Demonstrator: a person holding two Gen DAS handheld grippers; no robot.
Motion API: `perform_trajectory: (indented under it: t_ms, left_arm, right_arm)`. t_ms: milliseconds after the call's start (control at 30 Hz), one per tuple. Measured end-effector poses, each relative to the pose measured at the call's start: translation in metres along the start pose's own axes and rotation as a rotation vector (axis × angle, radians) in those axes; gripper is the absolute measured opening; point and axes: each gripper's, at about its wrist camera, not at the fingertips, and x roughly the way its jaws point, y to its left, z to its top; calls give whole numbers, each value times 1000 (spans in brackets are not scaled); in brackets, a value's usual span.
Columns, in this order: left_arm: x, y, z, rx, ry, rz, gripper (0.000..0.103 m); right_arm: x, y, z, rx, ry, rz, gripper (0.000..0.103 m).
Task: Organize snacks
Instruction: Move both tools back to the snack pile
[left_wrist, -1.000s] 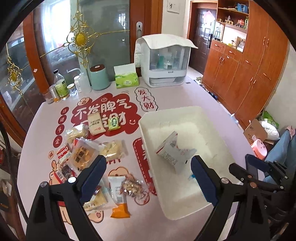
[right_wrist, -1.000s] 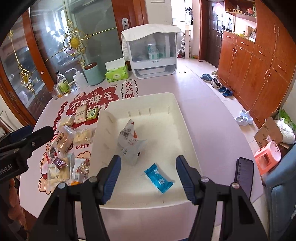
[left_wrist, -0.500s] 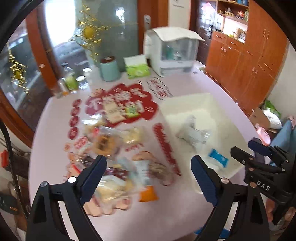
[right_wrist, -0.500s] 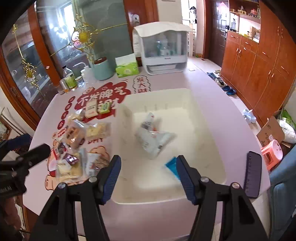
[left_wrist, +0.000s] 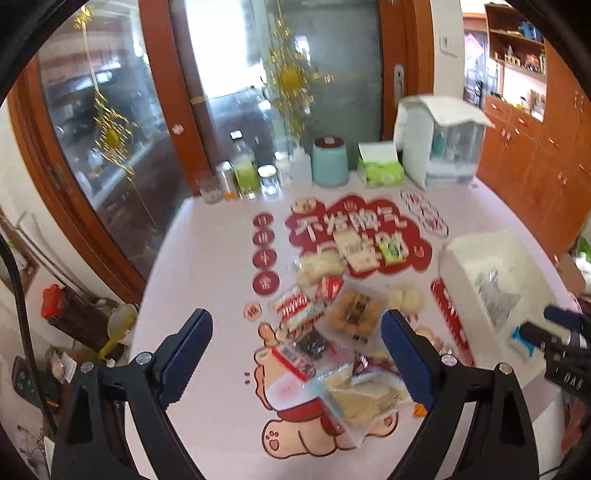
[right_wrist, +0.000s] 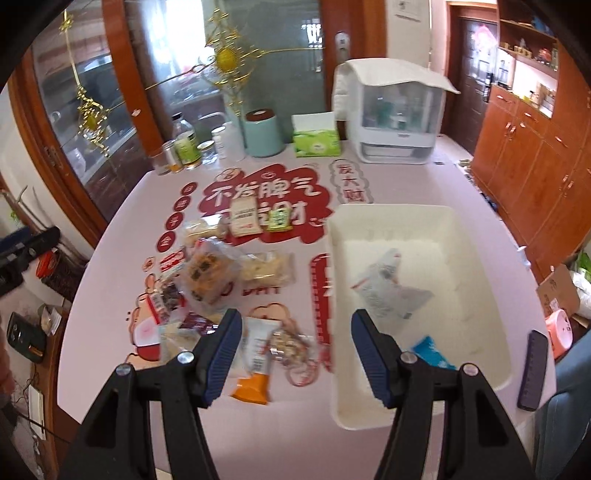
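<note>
snacks (right_wrist: 207, 273) beside tray (right_wrist: 480, 236), bottles (right_wrist: 186, 146) behind

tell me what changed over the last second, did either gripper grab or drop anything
Neither did. Both views swung left, off the white bin and toward the snack pile on the table. The left gripper now hangs open over the pile; the right gripper hangs open over the bin's left wall. The silver packet and blue packet stayed in the bin, and the loose snacks stayed put.
</note>
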Motion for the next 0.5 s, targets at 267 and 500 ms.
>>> perform_trajectory:
  t_ms: [267, 500]
  left_arm:
    - [93, -20, -64, 177, 229, -233, 92]
    - [147, -39, -112, 312, 354, -270, 92]
  right_arm:
    - [51, 44, -9, -18, 70, 75, 62]
    - [121, 78, -27, -176, 179, 163, 62]
